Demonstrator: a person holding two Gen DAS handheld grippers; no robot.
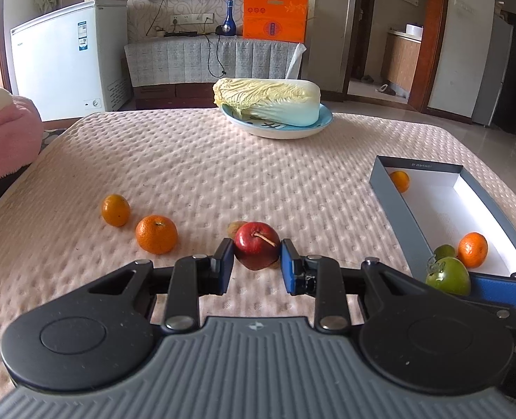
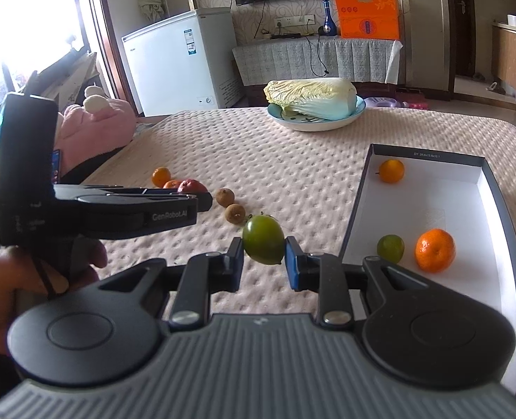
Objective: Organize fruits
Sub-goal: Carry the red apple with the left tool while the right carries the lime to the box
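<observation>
Step in hand: carry both fruits to the box (image 2: 481, 188), just right of the right tool (image 2: 263, 260); lift clear of the near wall, lower, then release.

- Counter (image 1: 258, 160): padded cover.
- Box: two oranges and a small green fruit inside; bare floor between them.
- Cabbage (image 1: 268, 99) on plate, far ahead; no obstacle.
- Left tool (image 1: 257, 265): clamped on red apple (image 1: 256, 248).
- Right tool: clamped on green tomato (image 2: 263, 239), held off the cover.
- Two oranges (image 1: 156, 234) left of the left tool.
- Two small brown fruits (image 2: 230, 206) ahead.

cabbage (image 1: 268, 99) on plate (image 1: 279, 129) behind; box (image 1: 397, 216) right, oranges (image 1: 156, 234) left.
</observation>
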